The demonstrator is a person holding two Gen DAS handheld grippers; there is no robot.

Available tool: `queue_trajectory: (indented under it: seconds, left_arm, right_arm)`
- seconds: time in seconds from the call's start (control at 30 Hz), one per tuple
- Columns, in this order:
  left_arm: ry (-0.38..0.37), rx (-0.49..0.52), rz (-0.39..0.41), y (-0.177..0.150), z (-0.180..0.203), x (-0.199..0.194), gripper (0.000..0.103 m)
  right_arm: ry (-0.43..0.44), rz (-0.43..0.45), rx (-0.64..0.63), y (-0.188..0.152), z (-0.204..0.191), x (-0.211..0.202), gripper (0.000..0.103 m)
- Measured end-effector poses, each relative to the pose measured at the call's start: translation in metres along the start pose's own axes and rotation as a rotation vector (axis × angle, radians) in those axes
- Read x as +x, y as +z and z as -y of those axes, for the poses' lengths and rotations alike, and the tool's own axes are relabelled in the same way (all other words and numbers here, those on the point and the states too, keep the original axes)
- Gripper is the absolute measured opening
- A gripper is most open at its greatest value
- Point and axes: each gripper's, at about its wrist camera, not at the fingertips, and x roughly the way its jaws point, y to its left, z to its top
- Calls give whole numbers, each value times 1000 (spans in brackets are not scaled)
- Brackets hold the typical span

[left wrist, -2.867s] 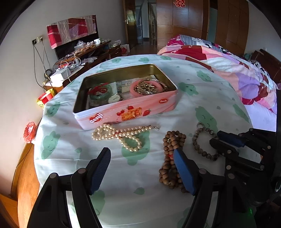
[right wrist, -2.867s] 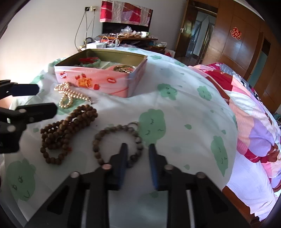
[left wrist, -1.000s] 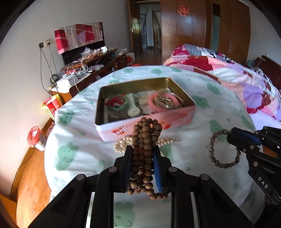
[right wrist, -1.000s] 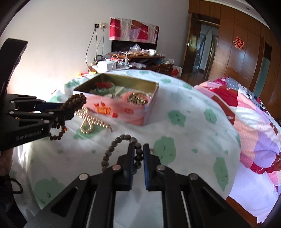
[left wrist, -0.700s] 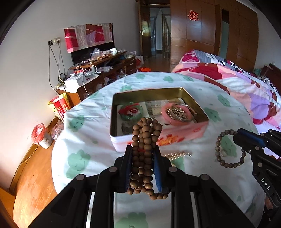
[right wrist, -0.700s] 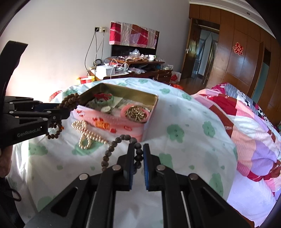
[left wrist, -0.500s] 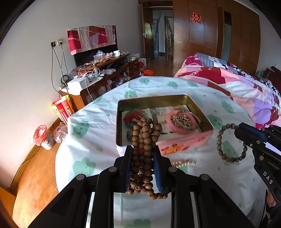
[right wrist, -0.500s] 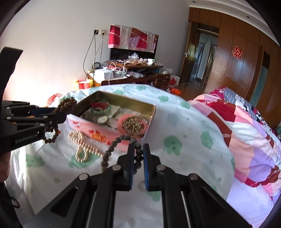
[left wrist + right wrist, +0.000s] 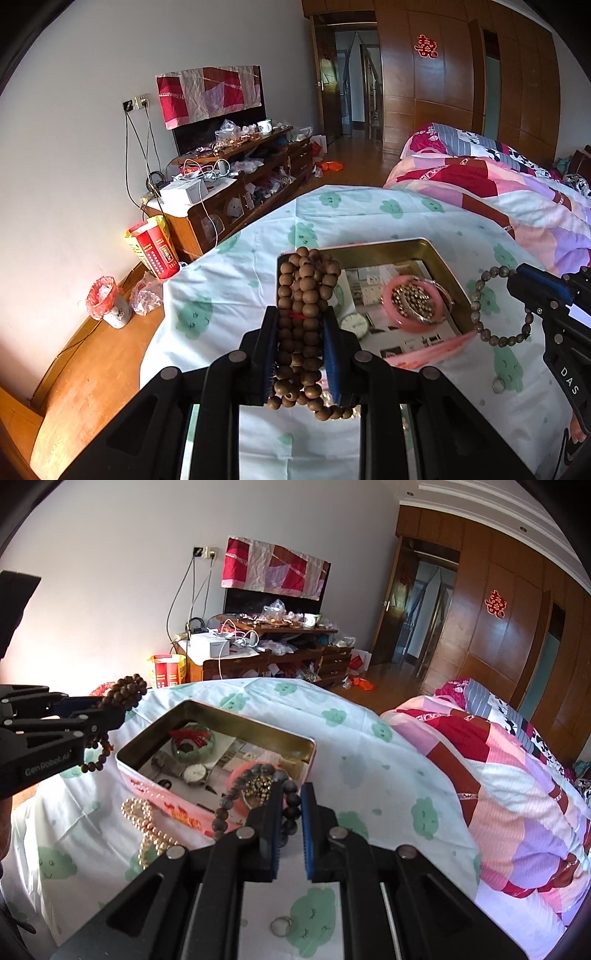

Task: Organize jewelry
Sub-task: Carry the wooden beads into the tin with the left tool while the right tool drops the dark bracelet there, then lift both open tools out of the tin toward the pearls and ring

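Left claw (image 9: 300, 354) clamped tight on the bundled wooden bead necklace (image 9: 304, 295), and it has risen — a second ago those beads hung in front of the tin's near wall, now they dangle over the left end of the open tin (image 9: 439, 254)! Right claw (image 9: 288, 830) nearly closed, pinching the dark bead bracelet (image 9: 225, 805), which has come up off the desk (image 9: 354, 738) and swings over the tin's near right corner, in front of the pink bangle (image 9: 391, 295) inside. Three seconds back, both pieces lay flat on the cloud-print cloth with the claws open above them. Pearl necklace (image 9: 147, 827) stays put on the cloth by the tin's front wall, and a small metal ring (image 9: 279, 926) lies alone nearer the camera
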Motion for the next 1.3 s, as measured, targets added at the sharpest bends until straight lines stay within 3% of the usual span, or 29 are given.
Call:
queue_trajectory:
  seconds: [0.47, 0.83, 0.9, 0.93, 0.97, 1.03, 1.1, 1.2, 1.3]
  left_arm:
    - [43, 23, -4, 29, -4, 27, 23]
    - [59, 35, -45, 39, 3, 60, 24]
    - [62, 25, -70, 38, 4, 69, 28]
    - [70, 31, -87, 37, 5, 74, 38]
    - [90, 35, -93, 37, 5, 77, 54]
    - [117, 45, -73, 34, 7, 77, 73]
    - [131, 41, -57, 32, 5, 75, 76]
    - [142, 20, -69, 29, -2, 75, 76]
    - [140, -15, -90, 22, -11, 74, 76]
  right_arm:
    - [7, 7, -4, 29, 1, 21, 11]
    - [40, -47, -5, 37, -8, 58, 12]
    - [52, -67, -7, 36, -10, 66, 12]
    - [56, -73, -7, 35, -12, 70, 12]
    - [51, -70, -6, 33, -12, 72, 14]
    - [47, -82, 1, 31, -12, 76, 35]
    - [46, -87, 8, 28, -10, 78, 52]
    - [34, -88, 15, 24, -9, 76, 55]
    - [10, -90, 32, 19, -3, 72, 66]
